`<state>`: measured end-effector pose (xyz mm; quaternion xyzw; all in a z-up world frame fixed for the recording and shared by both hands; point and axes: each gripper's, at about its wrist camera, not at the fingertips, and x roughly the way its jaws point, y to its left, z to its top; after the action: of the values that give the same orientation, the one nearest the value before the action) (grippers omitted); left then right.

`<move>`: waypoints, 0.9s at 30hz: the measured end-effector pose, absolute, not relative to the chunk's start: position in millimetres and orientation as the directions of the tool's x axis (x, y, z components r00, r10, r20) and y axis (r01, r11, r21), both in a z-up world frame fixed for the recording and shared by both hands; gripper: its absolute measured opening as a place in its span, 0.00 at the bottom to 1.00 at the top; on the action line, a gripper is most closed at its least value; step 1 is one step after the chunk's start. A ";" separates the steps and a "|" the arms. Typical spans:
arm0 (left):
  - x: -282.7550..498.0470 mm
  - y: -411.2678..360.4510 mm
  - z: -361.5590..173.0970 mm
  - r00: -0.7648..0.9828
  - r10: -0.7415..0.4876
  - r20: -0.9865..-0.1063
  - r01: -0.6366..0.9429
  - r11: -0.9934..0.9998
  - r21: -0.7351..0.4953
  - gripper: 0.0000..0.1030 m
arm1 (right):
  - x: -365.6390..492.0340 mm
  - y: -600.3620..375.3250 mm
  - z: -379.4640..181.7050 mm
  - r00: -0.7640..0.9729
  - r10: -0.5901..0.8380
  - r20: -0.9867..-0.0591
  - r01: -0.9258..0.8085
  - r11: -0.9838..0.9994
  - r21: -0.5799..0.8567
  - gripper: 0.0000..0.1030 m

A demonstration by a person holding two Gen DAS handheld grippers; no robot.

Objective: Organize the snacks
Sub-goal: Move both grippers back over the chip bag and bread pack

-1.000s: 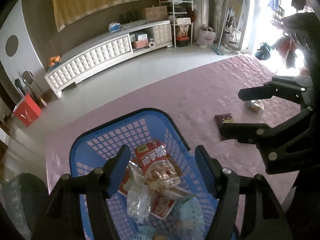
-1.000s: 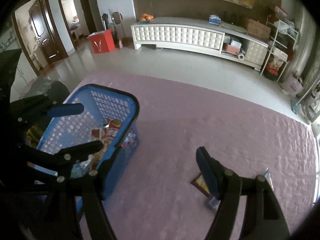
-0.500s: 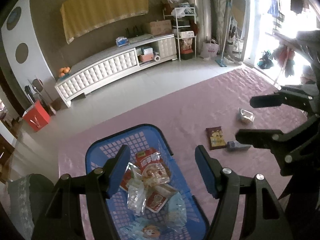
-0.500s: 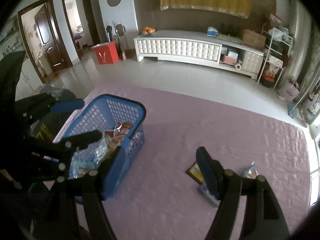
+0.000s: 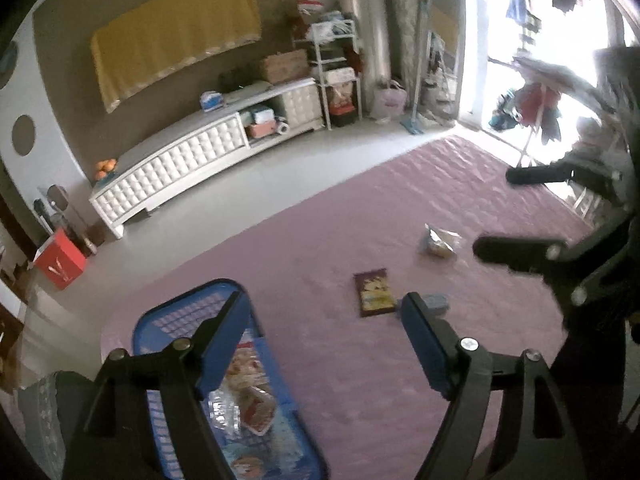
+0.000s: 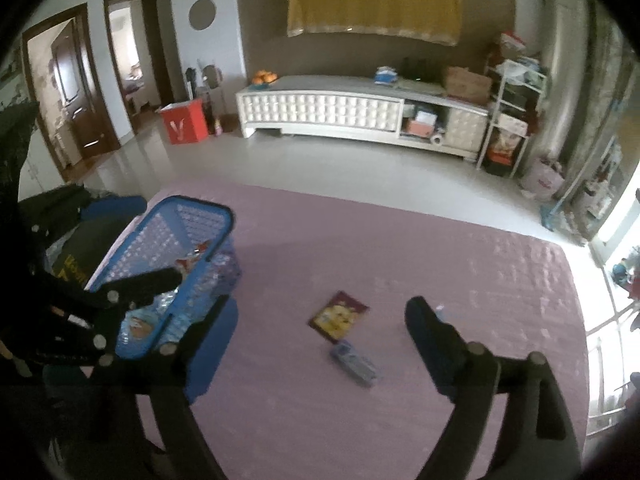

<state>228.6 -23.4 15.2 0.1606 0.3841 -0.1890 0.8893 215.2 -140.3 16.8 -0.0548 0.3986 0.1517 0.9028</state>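
Ahead of both grippers' wide, empty jaws lies the dark snack packet (image 6: 338, 316).

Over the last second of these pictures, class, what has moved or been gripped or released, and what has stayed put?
Both grippers pulled up and back from the blue basket, so more of the pink mat shows. The left gripper swung right, off the basket towards the loose snacks. Nothing was gripped or released; it and the right gripper stay open and empty. The dark red packet, small blue packet and clear bag lie unmoved.
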 end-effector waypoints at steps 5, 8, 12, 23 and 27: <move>234.2 -54.3 -2.1 0.609 -0.213 -0.764 0.472 0.871 0.134 0.74 | 217.7 -171.0 12.0 0.639 0.195 -0.744 -0.275 0.961 0.015 0.93; 240.3 -69.5 -11.4 0.593 -0.218 -0.775 0.476 0.872 0.118 0.74 | 219.8 -187.8 4.1 0.631 0.179 -0.755 -0.259 0.966 0.013 0.94; 252.0 -89.1 -26.3 0.559 -0.204 -0.804 0.470 0.876 0.105 0.74 | 229.3 -208.9 -11.3 0.607 0.154 -0.779 -0.258 0.966 -0.010 0.94; 294.2 -113.8 -84.6 0.495 -0.148 -0.856 0.390 0.919 0.066 0.74 | 263.5 -248.7 -57.3 0.555 0.166 -0.815 -0.250 0.968 0.027 0.94; 309.7 -113.3 -112.2 0.460 -0.164 -0.873 0.374 0.927 0.023 0.74 | 278.4 -256.2 -77.7 0.528 0.174 -0.831 -0.255 0.966 0.041 0.94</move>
<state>309.7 -113.3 -112.2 0.1063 0.4949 -0.1587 0.8477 278.4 -256.2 -77.7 -0.0430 0.4700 0.1231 0.8730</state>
